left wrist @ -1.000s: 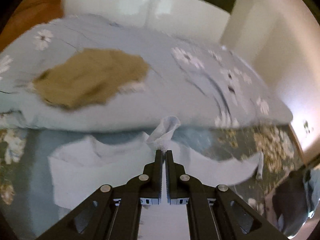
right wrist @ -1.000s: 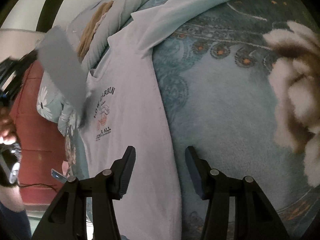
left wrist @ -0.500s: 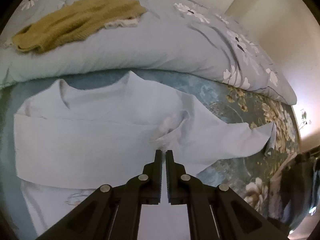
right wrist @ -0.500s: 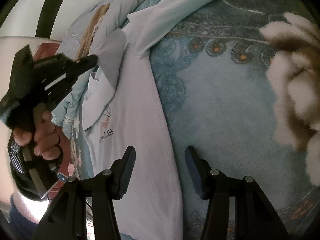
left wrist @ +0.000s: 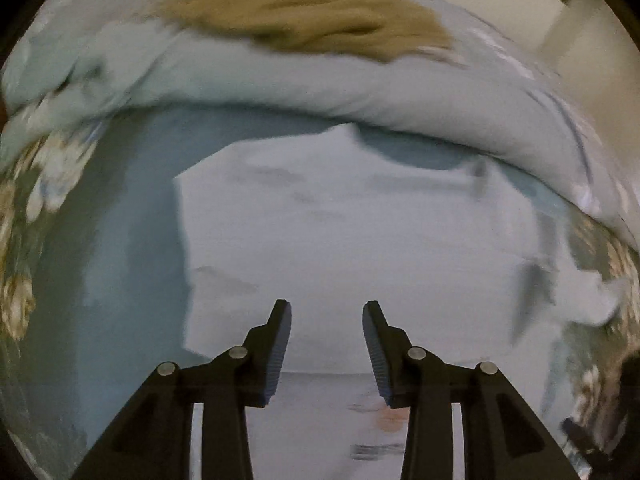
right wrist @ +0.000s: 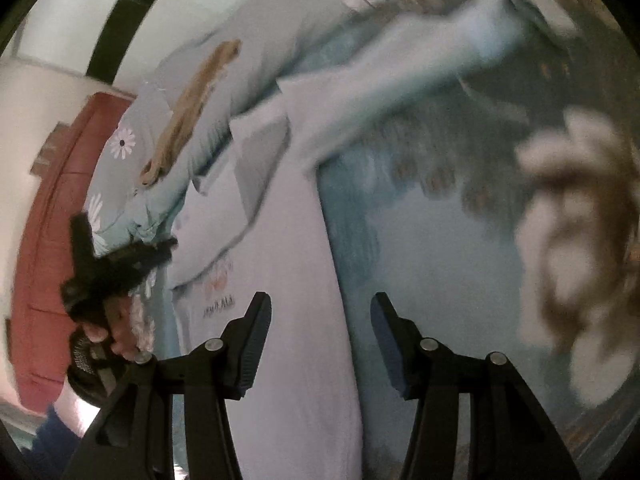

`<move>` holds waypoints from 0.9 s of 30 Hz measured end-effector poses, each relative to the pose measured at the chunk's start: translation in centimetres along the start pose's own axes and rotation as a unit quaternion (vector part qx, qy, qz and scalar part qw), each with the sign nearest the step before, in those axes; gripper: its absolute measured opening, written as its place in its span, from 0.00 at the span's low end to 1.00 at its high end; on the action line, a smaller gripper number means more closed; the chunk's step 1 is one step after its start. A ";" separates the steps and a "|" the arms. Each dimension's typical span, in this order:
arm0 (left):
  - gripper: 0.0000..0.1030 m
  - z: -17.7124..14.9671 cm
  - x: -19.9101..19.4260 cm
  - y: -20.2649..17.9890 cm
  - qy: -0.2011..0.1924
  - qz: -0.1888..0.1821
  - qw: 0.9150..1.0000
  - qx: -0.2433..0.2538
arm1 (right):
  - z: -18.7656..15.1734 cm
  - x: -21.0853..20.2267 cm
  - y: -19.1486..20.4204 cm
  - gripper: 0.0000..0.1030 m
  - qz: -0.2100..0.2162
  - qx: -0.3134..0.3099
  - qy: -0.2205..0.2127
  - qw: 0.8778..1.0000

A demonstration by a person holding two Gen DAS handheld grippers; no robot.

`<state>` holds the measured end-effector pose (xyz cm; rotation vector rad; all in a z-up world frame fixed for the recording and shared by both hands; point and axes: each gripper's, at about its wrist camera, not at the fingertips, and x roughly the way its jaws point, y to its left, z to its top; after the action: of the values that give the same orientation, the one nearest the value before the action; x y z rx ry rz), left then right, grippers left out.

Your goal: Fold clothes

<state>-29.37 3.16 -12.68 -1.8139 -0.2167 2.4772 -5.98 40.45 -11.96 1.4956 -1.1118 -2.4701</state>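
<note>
Left gripper (left wrist: 325,312) sits low over the cloth, jaws spread wide with nothing between them. Right beneath it lies the pale long-sleeved shirt (left wrist: 340,248), spread flat on the teal floral bedspread (left wrist: 120,260). One sleeve (left wrist: 280,216) is folded across the chest, its straight lower edge lying just ahead of the fingertips, and a blurred printed logo (left wrist: 388,424) peeks out below that edge, between the gripper's arms. Off to the right the cloth is bunched and smeared with motion blur; hard to read there. Beyond the shirt's collar rises a light blue duvet (left wrist: 280,88) with daisy prints, and on top of it, farthest back, lies a mustard knitted garment (left wrist: 312,24).

Over to the right wrist view: right gripper (right wrist: 321,306) also stands wide apart, empty, poised above the shirt's (right wrist: 296,320) side edge, left fingertip over cloth, right fingertip over the bedspread (right wrist: 432,280). To the left, a hand (right wrist: 116,332) grips the handle of the other gripper, which shows dark near the shirt's far side. Farther up, the other sleeve (right wrist: 400,88) stretches out unfolded across the bedspread, away from the body of the shirt. A big cream flower print (right wrist: 580,248) fills the right side. At the back, the duvet (right wrist: 256,60) carries the mustard garment (right wrist: 192,104), with a red headboard (right wrist: 44,260) beyond at the left.
</note>
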 end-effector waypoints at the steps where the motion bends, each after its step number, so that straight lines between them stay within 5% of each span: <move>1: 0.40 0.0 0.4 0.9 0.002 0.003 1.000 -0.011 | 0.7 0.3 0.8 0.52 -0.002 -0.016 -0.003 1.000; 6: 0.40 -0.4 1.3 4.1 0.008 -0.012 0.999 -0.046 | 4.3 4.0 4.4 0.52 -0.007 -0.051 -0.003 0.999; 12: 0.40 -0.3 1.0 5.2 -0.009 0.004 0.999 -0.031 | 7.6 9.5 6.9 0.52 -0.027 -0.050 0.013 0.998; 15: 0.40 -0.5 1.3 6.4 -0.009 0.026 0.999 -0.038 | 8.2 10.7 6.5 0.52 -0.044 -0.032 0.015 0.998; 19: 0.40 -1.0 1.3 8.2 -0.011 -0.003 0.998 -0.065 | 8.6 10.9 5.8 0.51 -0.047 -0.013 0.006 0.999; 22: 0.41 -1.3 1.3 8.5 -0.012 -0.009 0.997 -0.069 | 8.8 10.1 5.4 0.34 -0.040 -0.005 -0.011 0.999; 24: 0.42 -1.4 1.3 8.4 -0.012 -0.009 0.997 -0.070 | 9.0 9.6 5.1 0.10 -0.036 0.000 -0.016 0.999; 27: 0.42 -1.5 1.3 8.2 -0.013 -0.007 0.997 -0.071 | 9.3 9.3 4.7 0.06 -0.029 -0.008 -0.014 0.999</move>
<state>-28.07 -4.63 -15.63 -1.8230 -0.4152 2.5374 -19.71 38.53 -13.65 1.5157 -1.0664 -2.5380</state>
